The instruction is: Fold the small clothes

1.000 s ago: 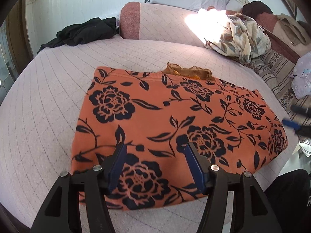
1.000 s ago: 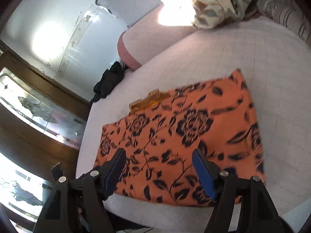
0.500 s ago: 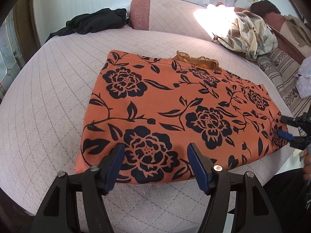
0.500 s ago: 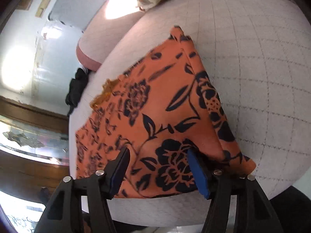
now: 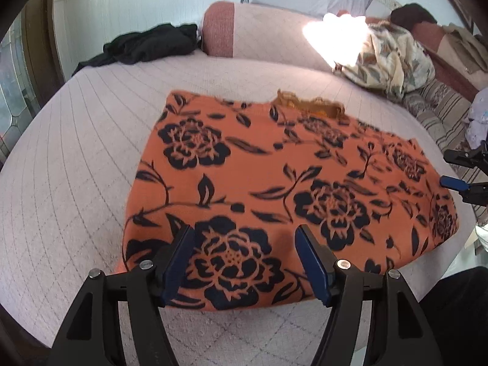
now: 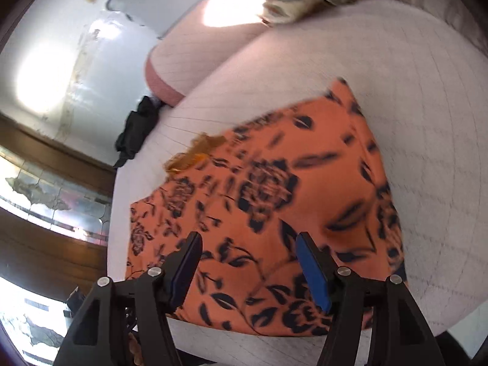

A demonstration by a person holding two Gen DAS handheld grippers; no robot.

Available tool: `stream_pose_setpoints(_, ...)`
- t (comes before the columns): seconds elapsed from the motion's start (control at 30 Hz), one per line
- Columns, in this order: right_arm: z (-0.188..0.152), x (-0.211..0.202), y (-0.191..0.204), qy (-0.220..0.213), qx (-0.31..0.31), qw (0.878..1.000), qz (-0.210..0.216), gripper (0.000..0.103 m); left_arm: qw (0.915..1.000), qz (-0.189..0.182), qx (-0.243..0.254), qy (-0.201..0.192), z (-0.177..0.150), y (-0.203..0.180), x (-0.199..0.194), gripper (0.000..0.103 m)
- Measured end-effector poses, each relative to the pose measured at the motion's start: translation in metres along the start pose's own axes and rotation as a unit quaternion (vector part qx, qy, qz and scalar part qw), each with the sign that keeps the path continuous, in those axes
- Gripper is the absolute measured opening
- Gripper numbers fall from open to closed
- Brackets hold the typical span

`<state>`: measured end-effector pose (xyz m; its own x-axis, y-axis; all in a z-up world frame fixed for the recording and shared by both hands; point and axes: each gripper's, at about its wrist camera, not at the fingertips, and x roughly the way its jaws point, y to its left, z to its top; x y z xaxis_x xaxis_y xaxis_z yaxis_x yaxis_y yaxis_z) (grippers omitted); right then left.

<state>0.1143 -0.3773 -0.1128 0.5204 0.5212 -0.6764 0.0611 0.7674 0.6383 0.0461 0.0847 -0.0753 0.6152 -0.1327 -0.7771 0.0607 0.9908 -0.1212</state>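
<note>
Orange cloth (image 5: pixel 274 189) printed with dark flowers lies spread flat on the pale quilted bed (image 5: pixel 76 183), folded to a rough rectangle, with a strip of yellow-brown lace (image 5: pixel 308 105) showing at its far edge. The left gripper (image 5: pixel 245 259) hangs just above the near edge of the cloth, its blue-padded jaws standing well apart with a large flower between them; the pads do not press on the fabric, so it holds nothing. The right gripper (image 6: pixel 248 267) hangs over the near corner on the other side of the same cloth (image 6: pixel 274 213), its jaws likewise parted and gripping nothing, though the blur in that view makes it hard to say whether the tips brush the fabric. In the left wrist view the right gripper's fingertips (image 5: pixel 454 183) show at the right end of the cloth, beyond the left gripper's right jaw. Farther ahead of the left gripper a black garment (image 5: pixel 146 45) lies crumpled at the far left of the bed, beside a pink bolster (image 5: pixel 219 27), and a pale leaf-patterned bundle (image 5: pixel 387 61) sits far to the right.
</note>
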Motion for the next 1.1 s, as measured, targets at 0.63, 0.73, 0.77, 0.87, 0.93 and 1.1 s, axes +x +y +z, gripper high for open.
stream_pose_setpoints(0.63,0.075,0.052,-0.018,0.041,0.029,0.999,-0.011,0.077,0.9976,0.039,-0.036,-0.045,0.009,0.019,0.000,0.075)
stream_pose_setpoints(0.73,0.086,0.048,-0.005,0.025,0.000,1.000,0.000,0.078,0.9949,0.054,-0.025,-0.081,0.012,0.018,-0.010,0.079)
stream_pose_setpoints(0.77,0.090,0.054,-0.008,0.030,0.000,1.000,-0.003,0.078,0.9965,0.049,-0.028,-0.063,0.012,0.019,-0.002,0.080)
stream_pose_setpoints(0.87,0.096,0.083,-0.036,0.061,0.045,0.997,-0.016,0.078,0.9983,0.043,-0.032,0.025,0.006,0.022,0.033,0.080)
stream_pose_setpoints(0.93,0.095,0.064,-0.035,0.029,0.070,0.997,-0.002,0.078,0.9982,0.057,-0.017,-0.001,0.007,0.017,0.021,0.080)
stream_pose_setpoints(1.1,0.061,0.008,0.007,-0.011,-0.006,1.000,0.003,0.078,0.9972,0.058,-0.013,-0.045,0.005,0.016,-0.002,0.080)
